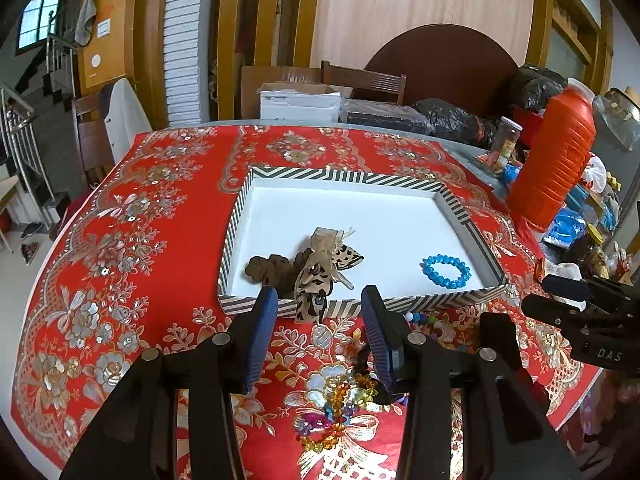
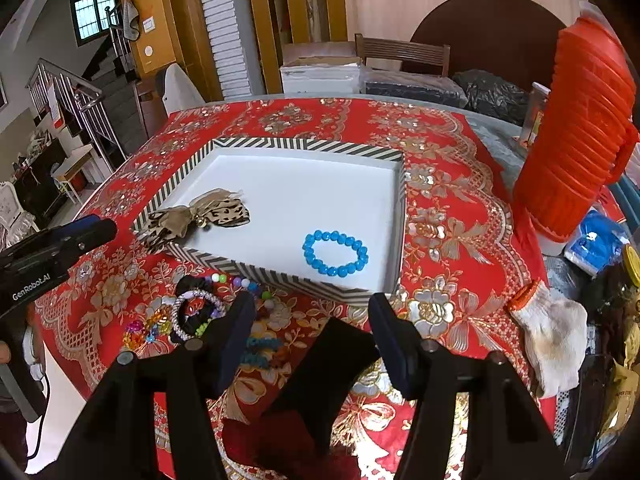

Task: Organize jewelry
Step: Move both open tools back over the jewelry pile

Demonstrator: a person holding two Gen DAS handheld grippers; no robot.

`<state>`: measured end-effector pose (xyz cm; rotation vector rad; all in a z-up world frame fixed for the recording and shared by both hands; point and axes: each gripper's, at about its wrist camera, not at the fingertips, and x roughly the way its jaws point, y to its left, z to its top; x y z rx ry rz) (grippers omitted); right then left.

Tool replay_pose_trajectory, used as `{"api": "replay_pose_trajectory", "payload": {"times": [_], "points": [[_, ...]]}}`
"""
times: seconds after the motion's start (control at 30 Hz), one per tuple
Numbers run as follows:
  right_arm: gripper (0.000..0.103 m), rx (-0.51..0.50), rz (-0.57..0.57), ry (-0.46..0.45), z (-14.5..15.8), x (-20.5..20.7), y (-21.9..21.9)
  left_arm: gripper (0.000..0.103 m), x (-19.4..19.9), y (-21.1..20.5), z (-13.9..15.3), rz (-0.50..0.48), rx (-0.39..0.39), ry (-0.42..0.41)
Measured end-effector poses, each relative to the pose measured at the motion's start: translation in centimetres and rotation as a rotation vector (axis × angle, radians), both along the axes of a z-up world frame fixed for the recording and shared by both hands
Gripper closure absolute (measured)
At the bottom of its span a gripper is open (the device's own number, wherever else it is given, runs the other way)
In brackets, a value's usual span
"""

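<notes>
Lettering "GenRobot.AI" marks the left gripper (image 2: 60, 248); both grippers' jaws gape, holding nothing.

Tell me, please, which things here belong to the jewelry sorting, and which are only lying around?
Belong to the job:
striped tray
blue bead bracelet
leopard bow
brown scrunchie
loose beaded pieces

Just lying about:
orange jug
white glove
glass jar

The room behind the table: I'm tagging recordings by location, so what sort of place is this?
Probably a lived-in family home, a dining or main room. A staircase with a metal railing rises at the back, a wooden dining chair stands behind the red floral tablecloth, and an orange thermos jug sits among household clutter.
</notes>
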<state>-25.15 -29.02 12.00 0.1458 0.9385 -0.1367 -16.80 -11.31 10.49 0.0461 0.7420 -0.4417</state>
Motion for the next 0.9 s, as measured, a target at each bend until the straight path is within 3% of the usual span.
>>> {"api": "replay_pose_trajectory", "payload": {"times": [0.53, 0.9], "points": [[0.04, 0.011, 0.017, 0.013, -0.6, -0.1, 1.1, 0.071, -0.7, -0.4, -0.3, 0.008, 0.036, -0.021], [0.04, 0.017, 0.021, 0.016, -0.9, -0.1, 1.2, 0.071, -0.6, -0.1, -0.7, -0.001, 0.021, 0.003]]}}
